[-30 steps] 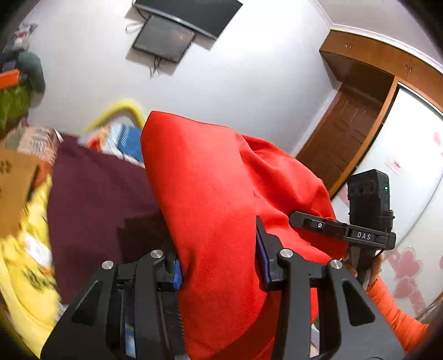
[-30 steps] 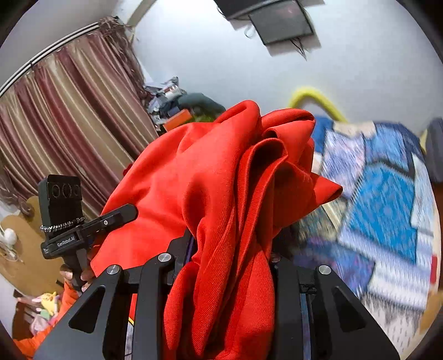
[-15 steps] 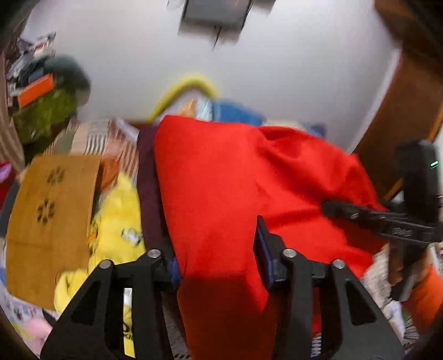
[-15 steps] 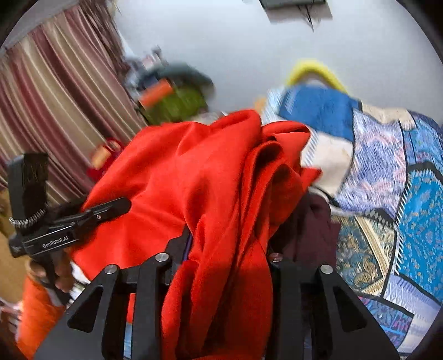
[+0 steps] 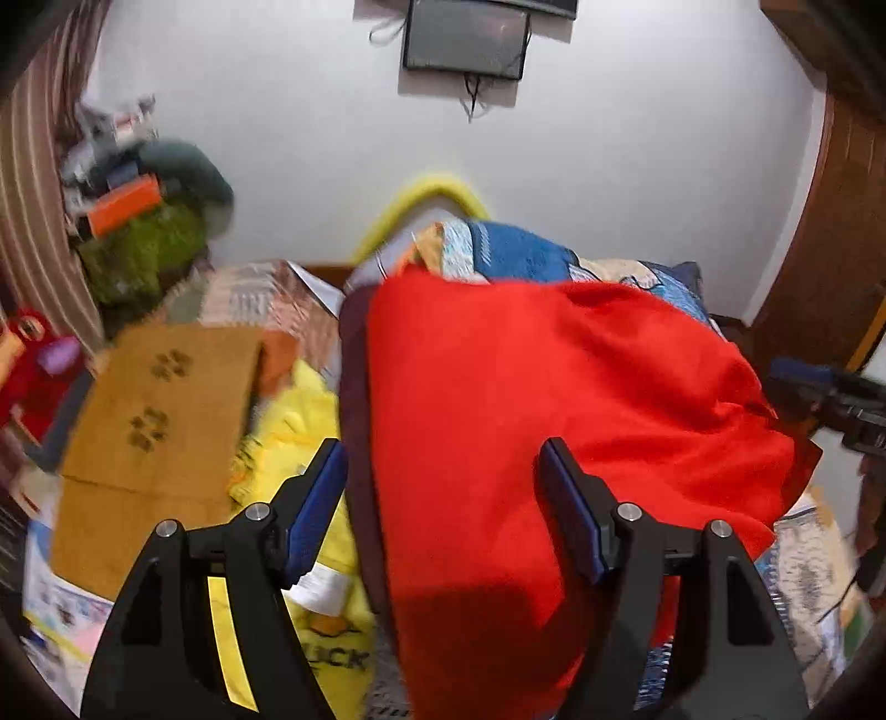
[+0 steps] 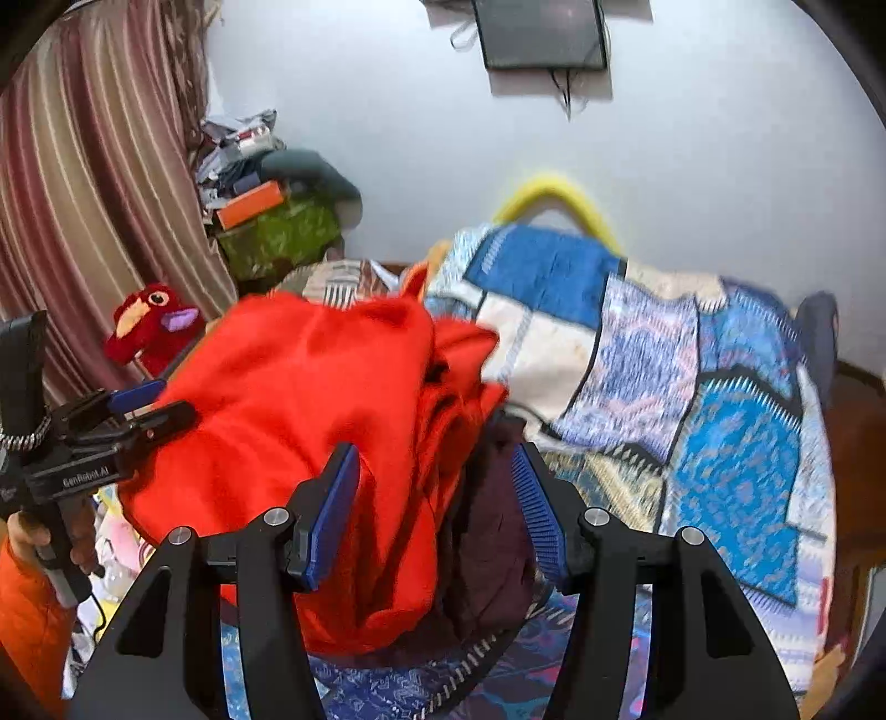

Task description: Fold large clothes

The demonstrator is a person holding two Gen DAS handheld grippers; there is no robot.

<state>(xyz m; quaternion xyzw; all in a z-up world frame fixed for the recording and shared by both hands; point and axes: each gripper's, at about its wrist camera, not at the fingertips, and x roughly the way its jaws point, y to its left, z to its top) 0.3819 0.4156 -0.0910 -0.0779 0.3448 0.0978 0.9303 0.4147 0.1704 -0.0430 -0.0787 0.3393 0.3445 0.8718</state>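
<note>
A large red garment (image 5: 554, 399) lies heaped on the bed on top of a dark maroon garment (image 5: 354, 421). My left gripper (image 5: 443, 498) straddles its near left edge. The jaws are opening, with red cloth between them and the left pad clear of the fabric. In the right wrist view the red garment (image 6: 299, 399) and the maroon garment (image 6: 493, 531) sit between the pads of my right gripper (image 6: 434, 498), whose jaws are opening too, neither pad pressing. The left gripper (image 6: 127, 410) shows at the cloth's far side there, held by a hand with an orange sleeve.
A patchwork quilt (image 6: 692, 376) covers the bed on the right. A yellow garment (image 5: 293, 443) and a brown paw-print mat (image 5: 155, 410) lie left of the red one. A red plush toy (image 6: 149, 321), a cluttered pile (image 6: 271, 205) by the striped curtain and a wall screen (image 5: 465, 39) stand behind.
Both grippers came down and tilted towards the bed with the red garment. Their jaws have widened and the cloth, gripped before, now rests loose on the maroon garment.
</note>
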